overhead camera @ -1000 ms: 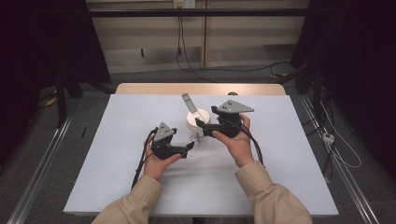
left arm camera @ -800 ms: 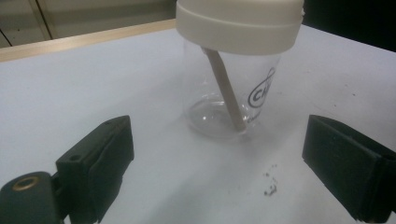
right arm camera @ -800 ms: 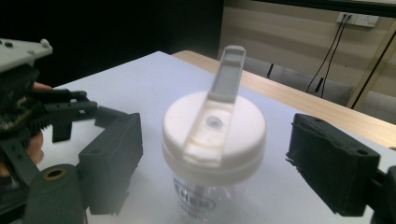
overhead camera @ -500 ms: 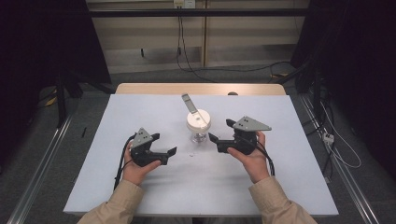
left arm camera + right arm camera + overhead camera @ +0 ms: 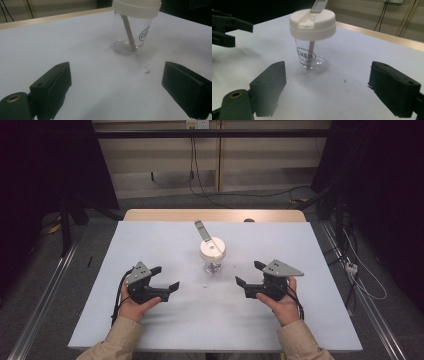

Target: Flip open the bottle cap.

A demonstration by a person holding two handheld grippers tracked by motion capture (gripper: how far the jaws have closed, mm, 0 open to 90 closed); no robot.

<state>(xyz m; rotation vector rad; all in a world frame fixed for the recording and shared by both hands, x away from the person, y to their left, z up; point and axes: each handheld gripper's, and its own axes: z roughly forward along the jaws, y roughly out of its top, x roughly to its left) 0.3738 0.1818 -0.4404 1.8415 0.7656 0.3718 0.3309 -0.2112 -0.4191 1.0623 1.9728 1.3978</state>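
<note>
Clear plastic cup with a cream screw-on lid and a flat grey stick through the lid, upright on the white table, ahead of and between the left gripper and right gripper. Both grippers stand open and empty; the right gripper's jaws have just been opening. Likely light, thin-walled, smooth and easily tipped: best grasped gently across the stiffer lid rim.

Even overhead light on the pale desk, dark surroundings at both sides, soft faint shadows under the hands, mild sheen on the clear cup (lettering legible), near fingers slightly soft, grainy gripper views
</note>
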